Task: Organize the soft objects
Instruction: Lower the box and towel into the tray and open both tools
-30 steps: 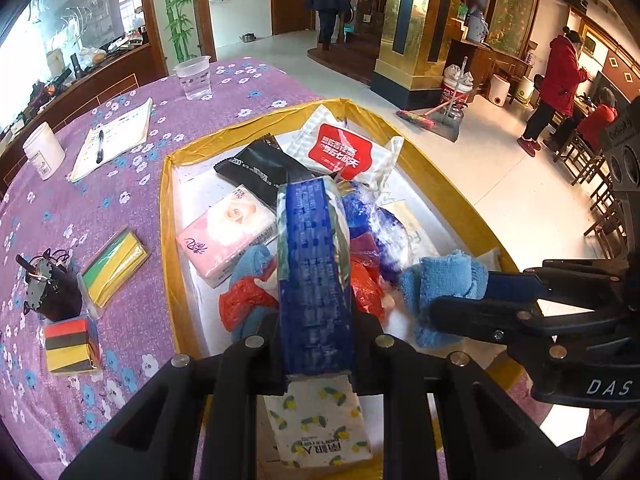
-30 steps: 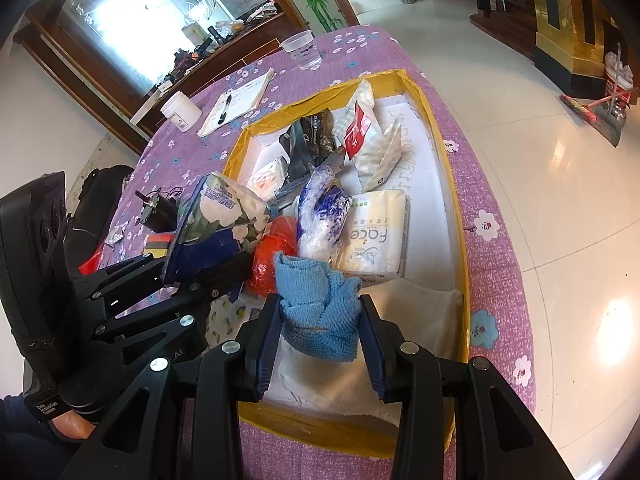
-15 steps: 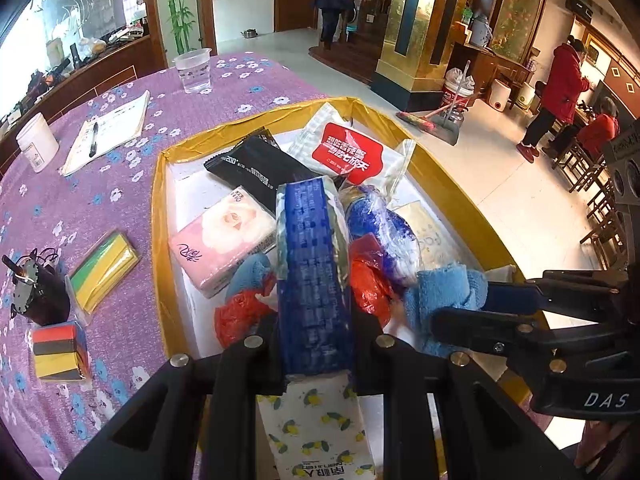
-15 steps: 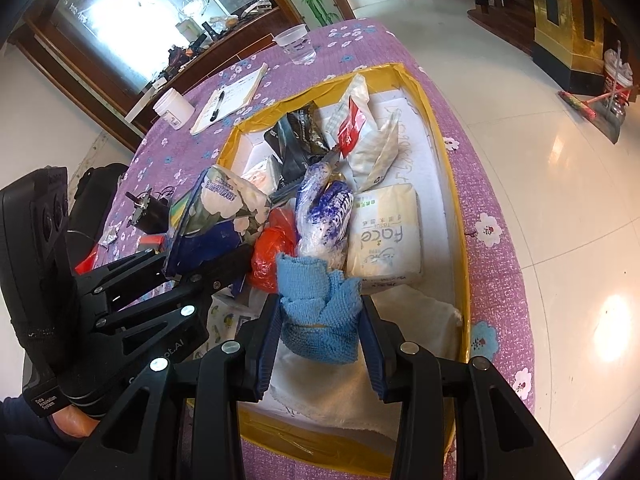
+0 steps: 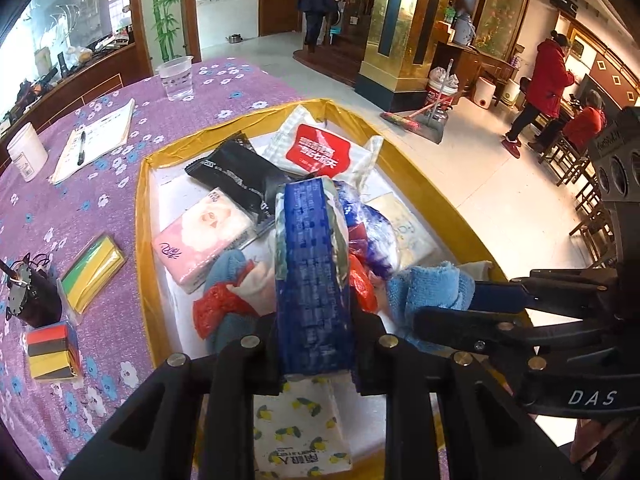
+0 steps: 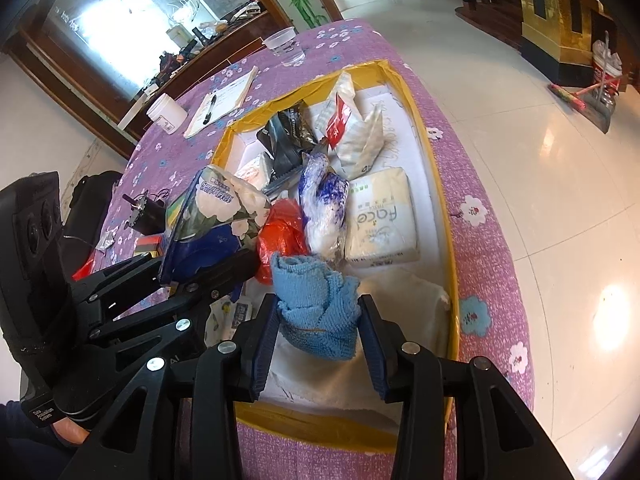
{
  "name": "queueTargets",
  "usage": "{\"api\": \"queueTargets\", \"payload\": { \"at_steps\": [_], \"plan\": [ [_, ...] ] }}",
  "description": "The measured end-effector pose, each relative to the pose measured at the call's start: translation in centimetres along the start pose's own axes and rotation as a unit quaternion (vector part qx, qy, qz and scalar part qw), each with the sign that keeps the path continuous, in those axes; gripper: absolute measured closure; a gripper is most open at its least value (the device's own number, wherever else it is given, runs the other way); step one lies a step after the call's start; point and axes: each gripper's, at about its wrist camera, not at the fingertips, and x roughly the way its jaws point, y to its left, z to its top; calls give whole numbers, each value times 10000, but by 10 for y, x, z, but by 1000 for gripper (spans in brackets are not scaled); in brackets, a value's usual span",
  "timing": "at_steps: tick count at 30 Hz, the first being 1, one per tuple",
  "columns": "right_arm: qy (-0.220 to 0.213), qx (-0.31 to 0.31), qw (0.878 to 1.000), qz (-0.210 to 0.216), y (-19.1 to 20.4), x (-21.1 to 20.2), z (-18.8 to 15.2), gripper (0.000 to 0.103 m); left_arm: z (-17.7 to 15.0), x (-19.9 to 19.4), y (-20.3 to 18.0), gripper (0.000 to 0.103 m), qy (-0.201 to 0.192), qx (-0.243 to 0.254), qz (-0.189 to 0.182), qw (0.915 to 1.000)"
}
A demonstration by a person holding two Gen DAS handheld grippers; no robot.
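While both hands hover over the yellow-rimmed white tray, little has changed: the left gripper still pinches the blue floral tissue pack, the right gripper the crumpled blue terry cloth. Neither is placed yet, so 2 items likely remain.

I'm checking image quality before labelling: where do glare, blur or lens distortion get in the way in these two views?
Left wrist view: fisheye bends the yellow-rimmed tray and table edge; corners are black; the blue tissue pack is sharp. Right wrist view: the window is blown out, and glare spots the floor tiles; the blue cloth is clear.
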Motion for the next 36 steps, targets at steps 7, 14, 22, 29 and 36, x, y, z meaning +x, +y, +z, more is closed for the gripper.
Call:
{"api": "queueTargets", "payload": {
  "at_steps": [7, 14, 22, 29, 36],
  "plan": [
    [-115, 145, 9998, -32, -3, -11, -7, 57, -2, -7, -5, 57, -74, 54, -80, 9999],
    [-239, 285, 9993, -81, -5, -21, -14, 55, -4, -17, -1, 46, -157, -22, -120, 9998],
    [-367, 414, 9984, -126, -2, -31, -20, 47, -5, -33, 7, 32, -345, -110, -131, 9993],
    [-503, 482, 9974, -166, 0, -42, -26, 44, -7, -42, 16, 30, -379, -309, -173, 9987],
    [-583, 512, 9969, -160, 1, -48, -31, 43, -11, -50, 25, 26, -440, -489, -131, 9977]
  ]
}}
